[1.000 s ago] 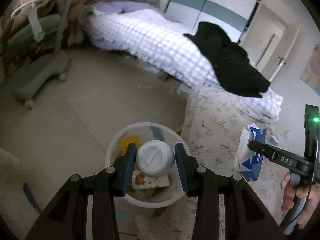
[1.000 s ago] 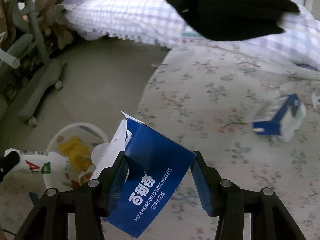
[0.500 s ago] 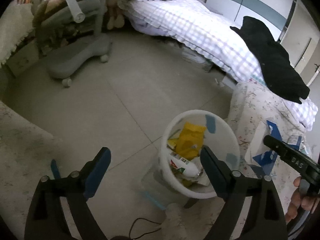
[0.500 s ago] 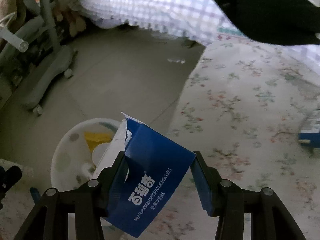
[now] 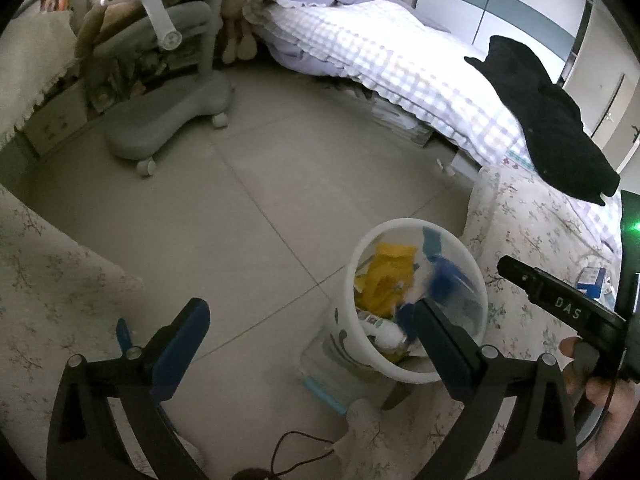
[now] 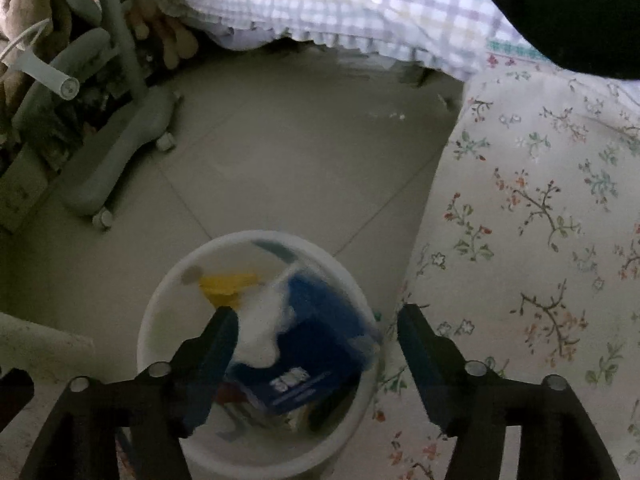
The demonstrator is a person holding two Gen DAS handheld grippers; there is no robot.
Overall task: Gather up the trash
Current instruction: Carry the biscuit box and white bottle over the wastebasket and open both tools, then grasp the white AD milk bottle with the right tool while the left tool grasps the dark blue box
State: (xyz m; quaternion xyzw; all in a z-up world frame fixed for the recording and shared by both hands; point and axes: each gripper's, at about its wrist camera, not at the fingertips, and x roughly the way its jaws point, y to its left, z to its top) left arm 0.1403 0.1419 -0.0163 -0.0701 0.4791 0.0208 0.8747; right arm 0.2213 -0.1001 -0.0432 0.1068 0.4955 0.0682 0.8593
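Note:
A white waste bin (image 5: pixel 354 344) stands on the tiled floor beside a floral-covered seat. Inside lie a yellow wrapper (image 5: pixel 386 276) and a white bottle (image 5: pixel 386 332). My left gripper (image 5: pixel 310 312) hovers to the bin's left, its jaws opening wide with nothing between them. My right gripper (image 6: pixel 316 316) hangs right over the bin (image 6: pixel 160 320), and its jaws are opening too. The blue biscuit box (image 6: pixel 316 344) is blurred, off both pads and dropping into the bin below them. It also shows as a blue smear, the box (image 5: pixel 444 280), in the left wrist view.
A grey chair base on casters (image 5: pixel 168 132) stands at the far left of the floor. A bed with a checked cover (image 5: pixel 400 64) and a black garment (image 5: pixel 552 132) lies behind. The floral cover (image 6: pixel 540 240) carries another blue box (image 5: pixel 592 280). A dark cable (image 5: pixel 296 448) lies near the front.
My left gripper let go of the white bottle, which now lies in the bin, and spread wide. My right gripper came over the bin and released the blue box.

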